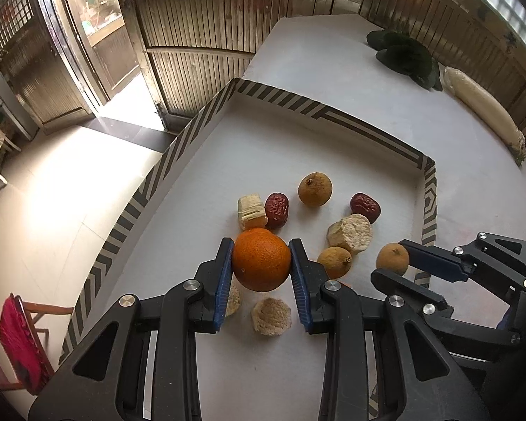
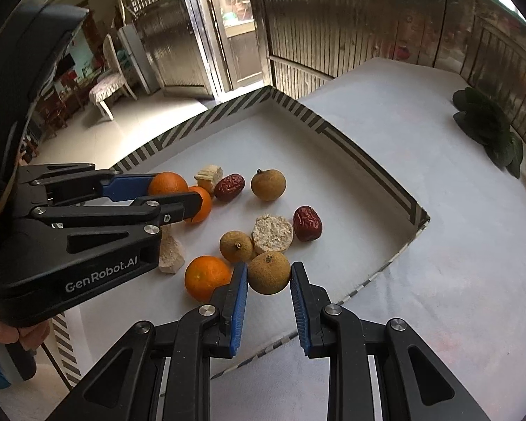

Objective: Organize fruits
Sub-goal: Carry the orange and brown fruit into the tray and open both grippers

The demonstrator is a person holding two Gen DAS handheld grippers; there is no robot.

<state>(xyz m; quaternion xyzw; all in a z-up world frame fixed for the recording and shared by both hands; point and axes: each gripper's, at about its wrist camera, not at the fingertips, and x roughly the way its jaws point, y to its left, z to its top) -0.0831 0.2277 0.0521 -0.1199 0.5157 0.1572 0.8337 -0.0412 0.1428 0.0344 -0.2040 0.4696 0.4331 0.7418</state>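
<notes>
Left gripper squeezing orange; right gripper squeezing brown longan, just right of left one, w/ tray below.

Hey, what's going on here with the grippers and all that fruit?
A person is sorting fruit with two hand-held grippers over a striped-rim tray. The left hand-held gripper is clamped on an orange, and the right hand-held gripper is clamped on a brown longan. Both are held above the tray, where more longans, two red dates, pale chunks and other oranges lie.
</notes>
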